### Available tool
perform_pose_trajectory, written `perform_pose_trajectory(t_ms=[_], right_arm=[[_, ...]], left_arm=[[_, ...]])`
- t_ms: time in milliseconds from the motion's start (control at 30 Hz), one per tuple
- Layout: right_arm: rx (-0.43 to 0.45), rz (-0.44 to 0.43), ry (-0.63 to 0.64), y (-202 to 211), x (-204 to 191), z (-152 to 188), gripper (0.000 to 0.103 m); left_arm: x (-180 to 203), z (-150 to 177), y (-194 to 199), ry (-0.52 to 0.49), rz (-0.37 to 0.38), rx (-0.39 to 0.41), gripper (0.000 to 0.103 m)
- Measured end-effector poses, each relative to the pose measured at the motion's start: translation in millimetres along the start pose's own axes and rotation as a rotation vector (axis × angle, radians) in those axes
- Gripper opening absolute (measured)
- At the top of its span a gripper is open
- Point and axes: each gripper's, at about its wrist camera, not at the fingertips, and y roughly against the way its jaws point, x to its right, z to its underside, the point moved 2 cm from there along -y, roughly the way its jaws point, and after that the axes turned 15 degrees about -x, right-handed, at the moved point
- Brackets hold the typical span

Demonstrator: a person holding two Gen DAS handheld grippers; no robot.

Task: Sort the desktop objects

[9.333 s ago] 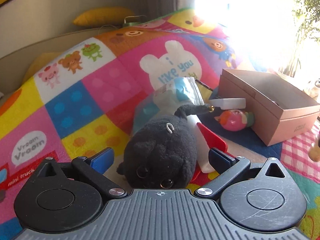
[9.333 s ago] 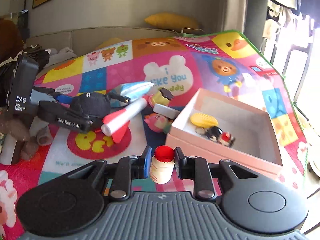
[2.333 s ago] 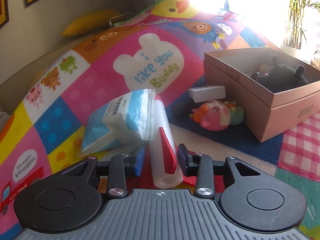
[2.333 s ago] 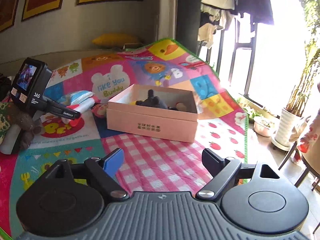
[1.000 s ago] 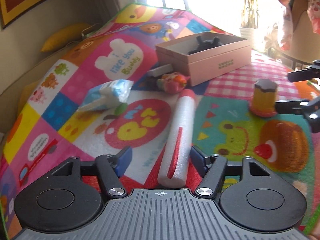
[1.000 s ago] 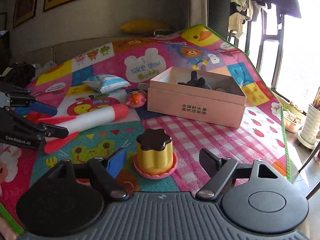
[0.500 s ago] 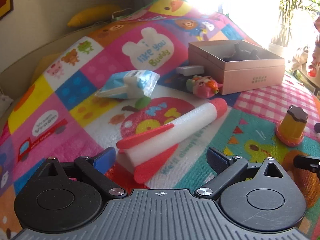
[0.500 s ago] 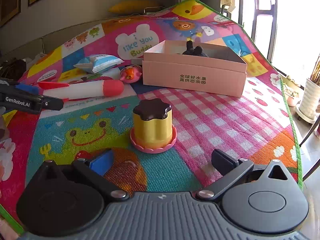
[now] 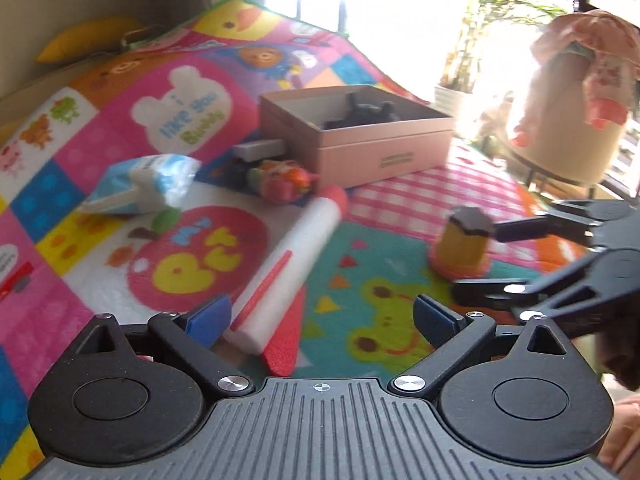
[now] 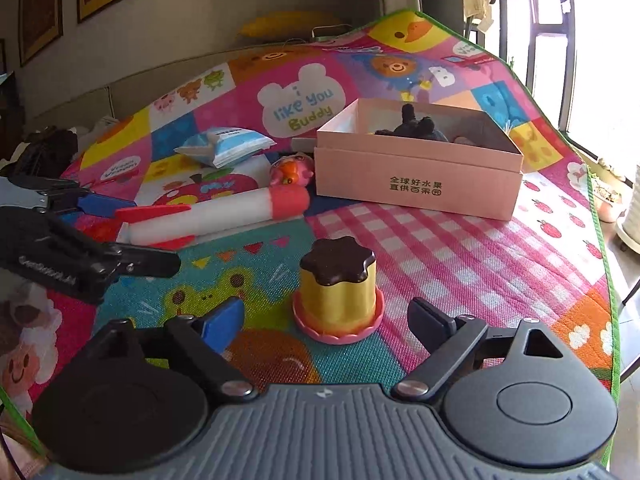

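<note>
The white foam rocket with red fins (image 9: 280, 268), just released, is lying before the pink cardboard box (image 10: 416, 176); the left gripper (image 9: 322, 318) is held wide, empty, while the right gripper (image 10: 326, 320) is being closed around the untouched yellow pudding-shaped toy (image 10: 338, 292).

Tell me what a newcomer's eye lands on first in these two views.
The loud cartoon play mat covers the whole surface. On it, the yellow pudding toy with a brown top stands just ahead of the right gripper, whose jaws are closing with nothing pressed yet. Behind, a red-tipped foam rocket lies flat beside a pink box holding a dark plush toy.
</note>
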Motion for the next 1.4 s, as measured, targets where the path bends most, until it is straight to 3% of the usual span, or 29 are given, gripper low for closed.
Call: perform_pose_trajectory(t_ms=[67, 133, 267, 333, 400, 567, 767, 1067, 1233, 1400], right_arm=[[-0.012, 0.027, 0.009, -6.8, -3.0, -4.9, 0.084], [-0.025, 0.037, -0.003, -13.3, -2.3, -10.0, 0.081], [-0.033, 0.04, -0.032, -18.4, 3.8, -14.4, 0.056], [-0.036, 0.037, -0.037, -17.5, 5.4, -15.1, 0.056], [-0.033, 0.042, -0.038, -15.7, 5.9, -12.7, 0.056], [-0.022, 0.077, -0.009, -10.0, 3.7, -3.7, 0.056], [-0.017, 0.098, 0.005, -4.7, 3.6, 2.3, 0.056], [0.002, 0.114, 0.032, 14.2, 4.8, 4.5, 0.056], [0.063, 0.143, 0.029, 47.2, 15.9, 0.3, 0.056], [0.217, 0.189, 0.04, 96.9, 29.8, -25.7, 0.056]], left_arm=[[13.3, 2.0, 6.2, -0.05, 0.019, 0.014, 0.1], [19.5, 2.2, 9.9, -0.083, -0.032, 0.039, 0.1], [12.0, -3.8, 2.5, -0.066, -0.186, 0.052, 0.1], [4.9, -8.9, -4.8, -0.023, -0.194, 0.037, 0.091], [-0.7, -15.0, -11.4, 0.013, -0.184, 0.023, 0.07], [2.5, -27.5, -30.7, -0.02, -0.247, 0.023, 0.068], [9.9, -27.9, -46.6, -0.048, -0.215, -0.027, 0.038], [30.3, -15.1, -14.2, -0.119, -0.198, -0.002, 0.035], [46.3, -30.9, 26.2, -0.159, -0.226, 0.104, 0.032], [58.7, -68.4, 60.7, -0.203, -0.287, 0.237, 0.031]])
